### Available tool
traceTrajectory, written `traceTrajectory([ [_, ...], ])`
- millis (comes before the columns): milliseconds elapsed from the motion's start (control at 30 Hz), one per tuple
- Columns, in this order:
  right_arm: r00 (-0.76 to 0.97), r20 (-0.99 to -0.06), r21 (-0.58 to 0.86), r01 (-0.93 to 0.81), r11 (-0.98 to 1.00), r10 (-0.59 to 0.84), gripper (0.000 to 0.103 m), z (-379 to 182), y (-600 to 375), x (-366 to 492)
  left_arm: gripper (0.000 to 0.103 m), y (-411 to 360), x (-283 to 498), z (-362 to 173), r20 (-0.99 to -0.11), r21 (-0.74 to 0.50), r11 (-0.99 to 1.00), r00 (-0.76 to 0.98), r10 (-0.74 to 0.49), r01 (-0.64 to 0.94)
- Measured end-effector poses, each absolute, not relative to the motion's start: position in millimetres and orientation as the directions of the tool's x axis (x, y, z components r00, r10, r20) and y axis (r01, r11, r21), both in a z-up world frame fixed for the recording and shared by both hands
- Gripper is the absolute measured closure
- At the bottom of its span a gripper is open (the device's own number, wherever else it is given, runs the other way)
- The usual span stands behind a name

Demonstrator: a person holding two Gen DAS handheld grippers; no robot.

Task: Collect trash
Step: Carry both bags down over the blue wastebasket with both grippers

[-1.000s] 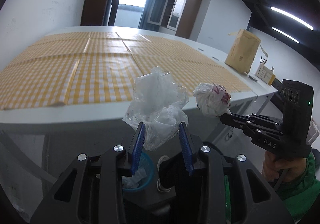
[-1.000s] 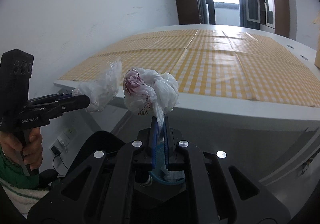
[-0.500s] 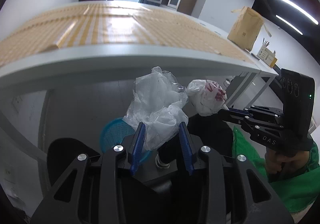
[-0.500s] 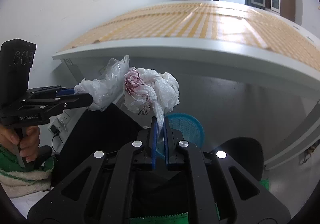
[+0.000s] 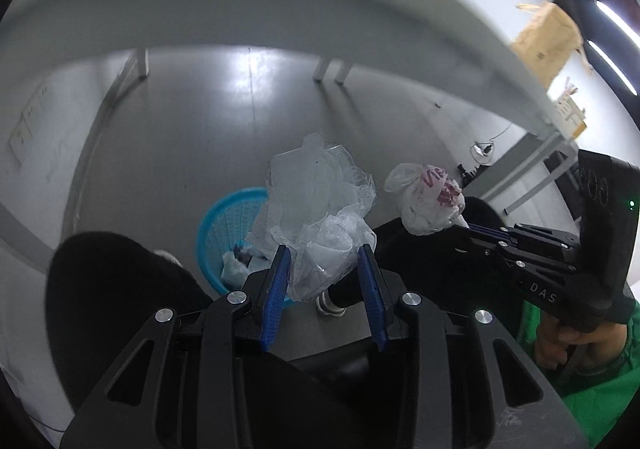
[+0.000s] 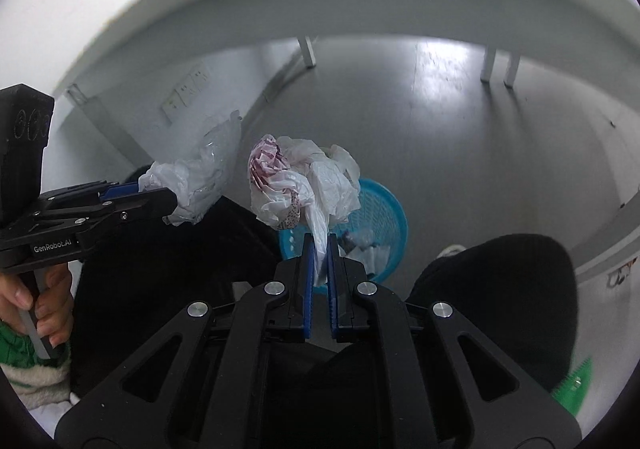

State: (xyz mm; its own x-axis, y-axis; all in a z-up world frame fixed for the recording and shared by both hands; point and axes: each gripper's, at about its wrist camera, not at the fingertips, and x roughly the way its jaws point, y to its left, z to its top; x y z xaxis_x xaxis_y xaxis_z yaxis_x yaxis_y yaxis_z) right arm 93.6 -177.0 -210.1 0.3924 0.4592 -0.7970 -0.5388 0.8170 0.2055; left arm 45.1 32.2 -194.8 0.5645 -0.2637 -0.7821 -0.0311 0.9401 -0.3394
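Both loads are grabbed and airborne, not yet dropped. The left claw (image 5: 324, 261) is half-spread, its blue pads clamped on a crumpled clear plastic bag (image 5: 320, 209). The right claw (image 6: 319, 249) is pressed nearly together, pinching the tail of a white printed bag (image 6: 304, 185). Both wads are held over the floor, below the table (image 5: 240, 9) edge and just above the blue basket (image 6: 384, 217). The basket already holds some scraps (contents too small to identify), so part of the collection is judged done. Left to do: both wads are to be brought over the rim and released.

Versus a second ago: the checked tabletop that was seen from above is gone from view, and only the table's underside and legs are seen now. Both claws have been lowered and tipped toward the basket. Grips are unchanged.
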Motion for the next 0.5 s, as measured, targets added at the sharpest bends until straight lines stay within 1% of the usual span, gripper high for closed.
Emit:
traceTrajectory([
  [167, 0.313, -0.839, 0.259, -0.49, 0.832, 0.445, 0.098, -243, -171, 121, 0.069, 41, 71, -223, -0.827, -0.307, 0.947, 0.518, -0.218, -0.093],
  [233, 0.285, -0.847, 0.281, -0.475, 0.834, 0.448, 0.098, -252, -165, 132, 0.069, 45, 79, -232, -0.833, -0.322, 0.94, 0.506, -0.224, -0.115],
  [500, 0.236, -0.882, 0.277, -0.439, 0.855, 0.407, 0.098, -285, -150, 159, 0.069, 60, 114, -266, -0.856, -0.36, 0.914, 0.457, -0.244, -0.187],
])
